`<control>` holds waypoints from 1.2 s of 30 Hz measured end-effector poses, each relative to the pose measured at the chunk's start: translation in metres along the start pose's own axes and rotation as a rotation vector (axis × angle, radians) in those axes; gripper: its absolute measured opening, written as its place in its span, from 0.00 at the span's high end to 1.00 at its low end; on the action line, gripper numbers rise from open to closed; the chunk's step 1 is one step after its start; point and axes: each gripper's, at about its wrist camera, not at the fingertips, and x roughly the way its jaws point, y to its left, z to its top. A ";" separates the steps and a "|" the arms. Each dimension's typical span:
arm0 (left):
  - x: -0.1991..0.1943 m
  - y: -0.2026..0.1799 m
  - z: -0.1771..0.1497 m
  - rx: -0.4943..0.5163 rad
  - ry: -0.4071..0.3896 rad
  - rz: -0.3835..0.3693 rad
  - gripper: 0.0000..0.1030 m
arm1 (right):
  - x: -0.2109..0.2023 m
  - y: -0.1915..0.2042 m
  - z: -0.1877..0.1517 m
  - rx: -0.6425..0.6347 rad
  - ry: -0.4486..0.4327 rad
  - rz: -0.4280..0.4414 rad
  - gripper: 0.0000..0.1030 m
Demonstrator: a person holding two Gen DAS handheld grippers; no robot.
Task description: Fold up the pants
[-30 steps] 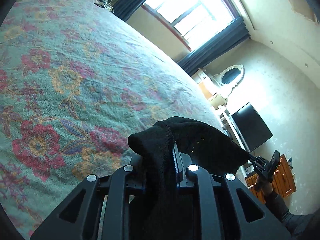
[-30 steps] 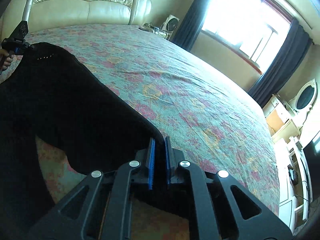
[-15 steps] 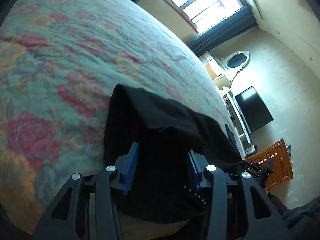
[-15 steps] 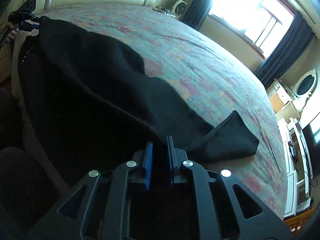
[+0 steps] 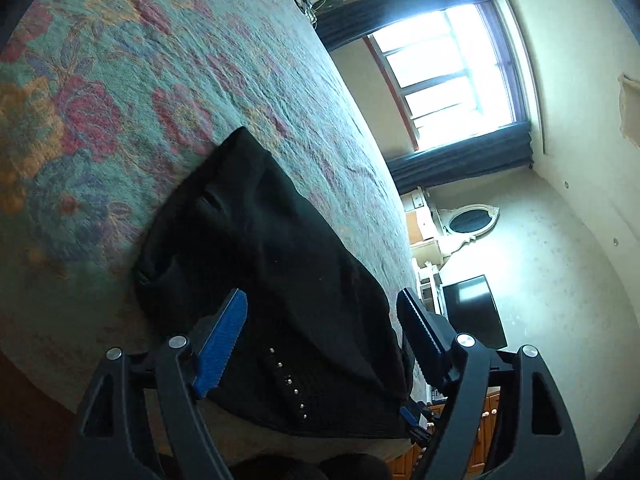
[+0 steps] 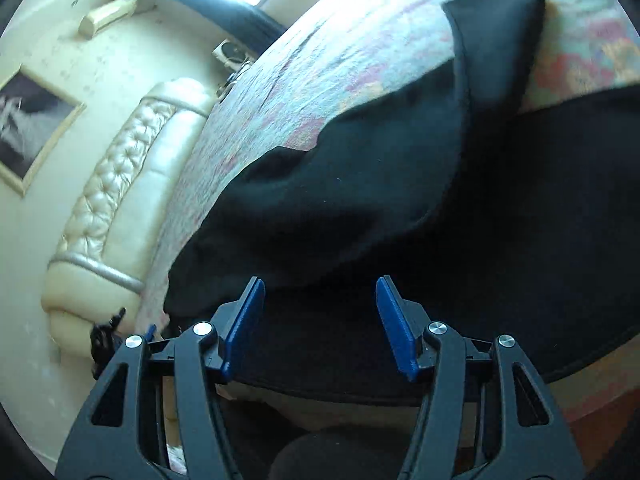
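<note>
Both grippers have let go since a second ago: the black pants now lie on the bed instead of hanging from closed jaws.

Left gripper (image 5: pixel 324 326) hovers over the studded end of the pants (image 5: pixel 280 280), jaws spread wide and holding nothing; right gripper (image 6: pixel 320 312) hangs likewise over the other end, jaws wide apart and empty, with cloth below and between them but not pinched. The pants (image 6: pixel 360 184) lie near the edge of the floral bedspread (image 5: pixel 160 80), one flap already doubled over the rest and a corner poking out toward the far side. To do the next fold well, my judgement is to flatten that loose flap first, then pinch both layers together at matching corners so the layers do not slide apart, and lift both ends evenly.
</note>
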 end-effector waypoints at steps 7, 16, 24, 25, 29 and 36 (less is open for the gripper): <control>0.037 0.002 -0.008 -0.042 -0.026 0.149 0.26 | 0.018 -0.019 -0.008 0.192 -0.050 0.010 0.44; 0.047 0.026 0.009 -0.159 -0.150 0.175 0.46 | 0.027 -0.010 -0.008 0.196 -0.098 -0.041 0.44; 0.047 0.038 0.009 -0.216 -0.149 0.152 0.91 | 0.022 -0.014 -0.010 0.252 -0.120 -0.055 0.43; 0.045 0.038 0.008 -0.223 -0.154 0.143 0.91 | 0.020 -0.015 -0.011 0.272 -0.126 -0.048 0.42; 0.043 0.035 0.010 -0.214 -0.159 0.139 0.91 | 0.022 -0.021 -0.009 0.327 -0.132 -0.027 0.41; 0.038 0.045 0.008 -0.238 -0.150 0.134 0.91 | 0.033 -0.027 -0.001 0.298 -0.140 -0.055 0.92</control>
